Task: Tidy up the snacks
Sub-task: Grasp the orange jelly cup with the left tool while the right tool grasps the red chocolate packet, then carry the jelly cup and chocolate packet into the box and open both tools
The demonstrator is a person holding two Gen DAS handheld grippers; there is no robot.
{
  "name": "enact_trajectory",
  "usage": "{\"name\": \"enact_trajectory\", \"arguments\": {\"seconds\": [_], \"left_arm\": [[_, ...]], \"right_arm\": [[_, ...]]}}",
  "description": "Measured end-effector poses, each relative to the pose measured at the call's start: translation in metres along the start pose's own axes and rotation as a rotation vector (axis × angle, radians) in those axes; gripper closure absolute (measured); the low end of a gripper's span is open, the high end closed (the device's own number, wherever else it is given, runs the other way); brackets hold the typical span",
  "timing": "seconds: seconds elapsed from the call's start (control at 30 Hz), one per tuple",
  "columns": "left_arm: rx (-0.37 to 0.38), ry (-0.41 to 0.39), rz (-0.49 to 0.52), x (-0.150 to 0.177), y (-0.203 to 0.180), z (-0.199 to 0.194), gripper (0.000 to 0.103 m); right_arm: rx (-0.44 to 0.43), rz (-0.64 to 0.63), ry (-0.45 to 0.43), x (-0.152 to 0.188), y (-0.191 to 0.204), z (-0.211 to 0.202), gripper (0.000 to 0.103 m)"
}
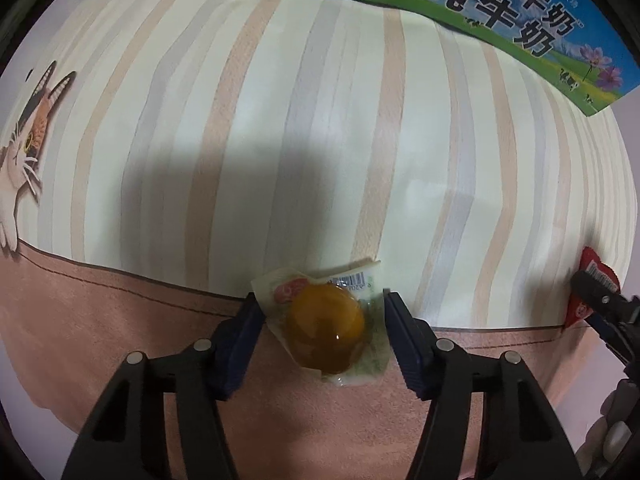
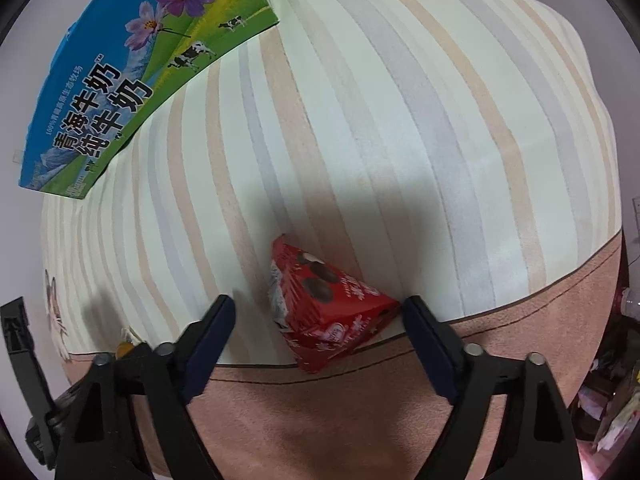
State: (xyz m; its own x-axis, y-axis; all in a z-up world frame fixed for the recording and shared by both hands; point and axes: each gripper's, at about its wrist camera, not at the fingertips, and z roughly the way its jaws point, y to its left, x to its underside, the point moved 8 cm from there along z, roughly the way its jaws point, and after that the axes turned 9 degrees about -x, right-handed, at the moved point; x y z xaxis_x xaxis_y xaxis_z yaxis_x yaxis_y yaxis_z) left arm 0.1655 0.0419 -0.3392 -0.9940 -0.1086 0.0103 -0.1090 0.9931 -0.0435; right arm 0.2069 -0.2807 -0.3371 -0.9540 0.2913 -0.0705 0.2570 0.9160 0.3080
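An orange jelly cup [image 1: 326,326] in a clear wrapper lies on the tablecloth between the open fingers of my left gripper [image 1: 320,300]; the fingers stand on either side and do not squeeze it. A red chocolate snack box [image 2: 328,304] lies between the open fingers of my right gripper [image 2: 318,306], with gaps on both sides. The red box also shows at the right edge of the left wrist view [image 1: 588,288], with the right gripper's fingers [image 1: 600,300] around it. The left gripper's finger [image 2: 18,344] shows at the left edge of the right wrist view.
A blue and green milk carton box [image 1: 500,16] stands at the back of the table; it also shows in the right wrist view [image 2: 132,72]. The striped tablecloth [image 1: 320,120] has a pink border [image 1: 120,320] and a cat print [image 1: 28,140]. Clutter lies past the table's right edge [image 2: 616,400].
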Motion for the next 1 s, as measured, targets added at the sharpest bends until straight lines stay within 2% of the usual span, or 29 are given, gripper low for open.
{"name": "enact_trajectory", "arguments": {"seconds": [0.07,0.2,0.3,0.33,0.73,1.0], "left_arm": [[0.0,-0.007,0.0,0.002,0.0,0.0,0.045],[-0.007,-0.03,0.008,0.013,0.006,-0.011,0.046],[0.005,-0.033,0.009,0.015,0.005,-0.017,0.046],[0.008,-0.034,0.011,0.016,0.005,-0.019,0.047],[0.068,-0.116,0.058,0.007,-0.006,-0.081,0.047],[0.109,-0.187,0.093,-0.011,-0.019,-0.128,0.047]], "right_arm": [[0.014,-0.006,-0.014,0.002,-0.002,-0.001,0.038],[0.019,-0.024,-0.032,0.002,-0.003,-0.005,0.044],[-0.009,-0.018,-0.045,0.003,-0.001,-0.008,0.049],[-0.032,-0.015,-0.047,0.003,0.002,-0.009,0.056],[-0.142,-0.031,-0.065,0.015,0.036,-0.023,0.057],[-0.213,-0.073,-0.103,0.011,0.065,-0.053,0.057]]}}
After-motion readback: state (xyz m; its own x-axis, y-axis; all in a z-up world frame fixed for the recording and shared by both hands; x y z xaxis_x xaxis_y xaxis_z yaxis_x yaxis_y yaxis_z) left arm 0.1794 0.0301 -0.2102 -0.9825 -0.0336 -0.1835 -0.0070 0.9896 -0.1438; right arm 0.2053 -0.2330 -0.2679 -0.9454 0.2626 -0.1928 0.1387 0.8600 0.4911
